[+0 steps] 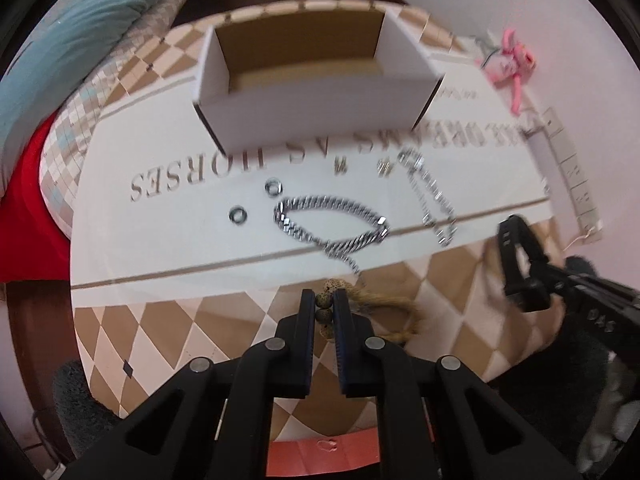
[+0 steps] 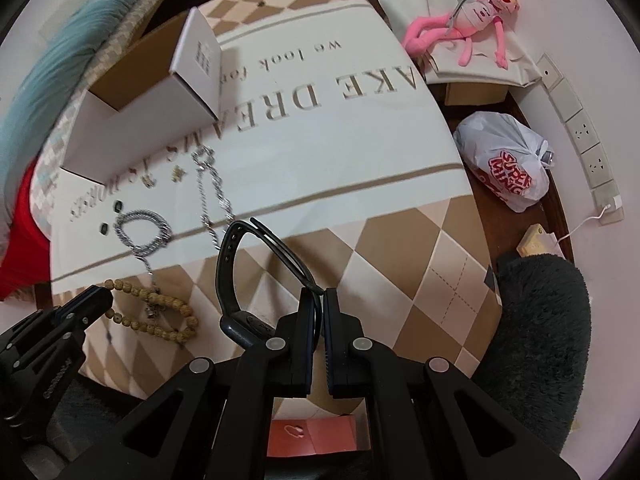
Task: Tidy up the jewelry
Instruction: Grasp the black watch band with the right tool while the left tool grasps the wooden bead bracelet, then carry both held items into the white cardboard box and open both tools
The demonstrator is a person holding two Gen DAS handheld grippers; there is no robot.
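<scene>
In the left wrist view, the left gripper (image 1: 324, 306) pointed down at the table (image 1: 224, 332), which was covered by a cloth with a diamond pattern and printed letters. Its jaws were clamped on the wooden bead bracelet (image 1: 325, 300); two beads sat between the fingers, and the rest of the string trailed to the right, with its far part on the cloth. Beyond it, a thick silver chain bracelet (image 1: 332, 224) lay in a loop on the white band of the cloth. Two small rings (image 1: 273, 187) lay to the left of it, a little apart from each other. A thinner silver chain (image 1: 430, 200) lay to the right. An open cardboard box (image 1: 308, 76) stood further back. The right gripper (image 1: 524, 292) showed at the right edge, with a black watch (image 1: 516, 236) in it.

In the right wrist view, the right gripper (image 2: 321, 300) was closed on the strap of the black watch (image 2: 230, 280), whose body hung to the left of the fingers, above the cloth. The left gripper (image 2: 96, 300) was at the lower left, at the bead bracelet (image 2: 160, 312). The box (image 2: 152, 92) stood at the upper left, near the chains. A pink plush toy (image 2: 468, 28) lay beyond the table.
</scene>
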